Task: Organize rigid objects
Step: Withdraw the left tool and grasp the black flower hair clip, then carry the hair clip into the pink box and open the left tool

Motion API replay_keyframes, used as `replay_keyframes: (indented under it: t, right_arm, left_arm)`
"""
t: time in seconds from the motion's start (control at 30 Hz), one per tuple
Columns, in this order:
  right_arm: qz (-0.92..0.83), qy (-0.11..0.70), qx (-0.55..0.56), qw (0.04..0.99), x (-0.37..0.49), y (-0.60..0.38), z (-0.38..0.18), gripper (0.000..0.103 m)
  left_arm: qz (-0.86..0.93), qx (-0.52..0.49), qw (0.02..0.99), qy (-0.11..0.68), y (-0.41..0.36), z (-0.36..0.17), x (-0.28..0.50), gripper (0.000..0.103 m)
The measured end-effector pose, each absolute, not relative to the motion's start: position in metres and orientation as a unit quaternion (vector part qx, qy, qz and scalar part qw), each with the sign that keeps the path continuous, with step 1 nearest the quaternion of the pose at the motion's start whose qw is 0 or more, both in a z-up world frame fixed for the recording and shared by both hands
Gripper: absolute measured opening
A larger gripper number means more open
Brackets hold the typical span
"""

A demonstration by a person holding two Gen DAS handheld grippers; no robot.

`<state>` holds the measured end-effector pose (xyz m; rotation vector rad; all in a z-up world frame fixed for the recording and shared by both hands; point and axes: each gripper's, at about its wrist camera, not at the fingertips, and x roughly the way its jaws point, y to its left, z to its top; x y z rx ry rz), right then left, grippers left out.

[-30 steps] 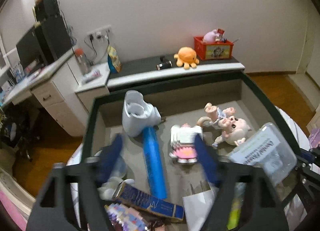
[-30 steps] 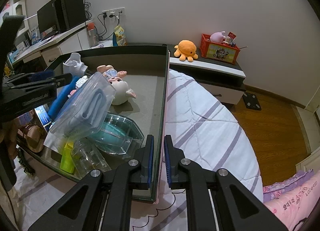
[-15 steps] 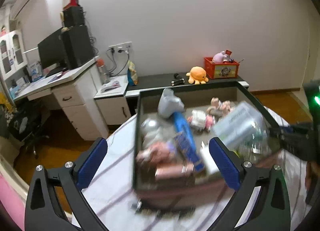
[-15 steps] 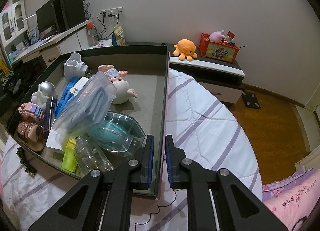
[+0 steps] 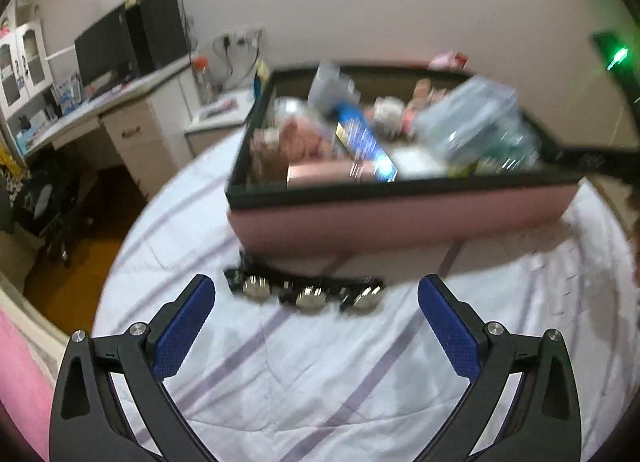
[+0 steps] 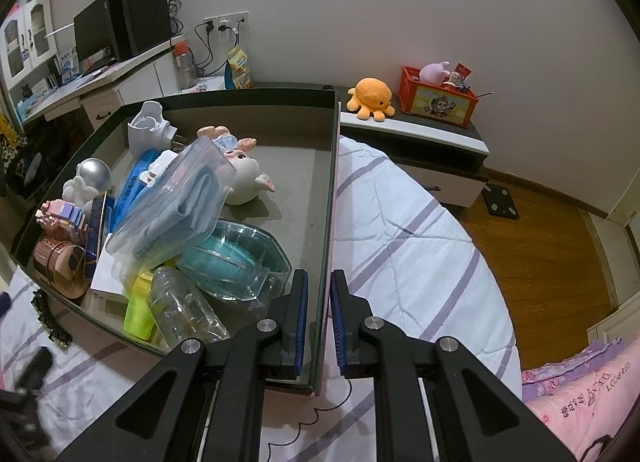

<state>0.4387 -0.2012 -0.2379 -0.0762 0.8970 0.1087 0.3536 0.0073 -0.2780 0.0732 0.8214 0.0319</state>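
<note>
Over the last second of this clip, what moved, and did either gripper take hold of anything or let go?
The left gripper backed out of the box and now hangs open and empty over the striped bedspread, above a black strap with metal studs. It picked up nothing. The right gripper stayed clamped on the box's right wall, and the contents look unmoved.

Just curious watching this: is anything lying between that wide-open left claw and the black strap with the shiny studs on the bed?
Nothing visible. The left gripper is open above bare bedspread, and the studded strap lies just ahead, in front of the box.
</note>
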Motion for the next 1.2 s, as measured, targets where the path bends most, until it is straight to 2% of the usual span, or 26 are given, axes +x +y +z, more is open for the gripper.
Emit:
replay_keyframes:
  t: [0.17,0.43,0.47,0.5,0.53,0.9,1.2]
  right_arm:
    - [0.054,0.434,-0.034,0.899,0.44,-0.204,-0.238,0.013]
    - [0.054,0.434,-0.035,0.899,0.44,-0.203,-0.238,0.013]
    - [0.054,0.434,-0.036,0.898,0.44,-0.203,-0.238,0.013]
    - [0.053,0.434,-0.036,0.898,0.44,-0.203,-0.238,0.013]
    - [0.053,0.434,-0.035,0.899,0.44,-0.203,-0.238,0.013]
    - [0.053,0.434,-0.035,0.899,0.441,-0.203,-0.238,0.013]
    - [0.052,0.433,-0.035,0.899,0.44,-0.203,-0.238,0.013]
  left_arm:
    - [0.022,0.007,0.905,0.425,0.02,-0.287,0.366,0.103]
    - [0.011,0.038,0.902,0.43,0.022,-0.289,0.374,0.102]
    - [0.009,0.04,0.902,0.429,0.022,-0.289,0.375,0.099]
    - [0.003,0.04,0.903,0.428,0.021,-0.289,0.375,0.091]
    - [0.0,0.039,0.903,0.429,0.023,-0.289,0.377,0.09]
    - [-0.002,0.051,0.912,0.407,0.024,-0.282,0.362,0.089]
    - [0.01,0.063,0.924,0.378,0.039,-0.255,0.334,0.089]
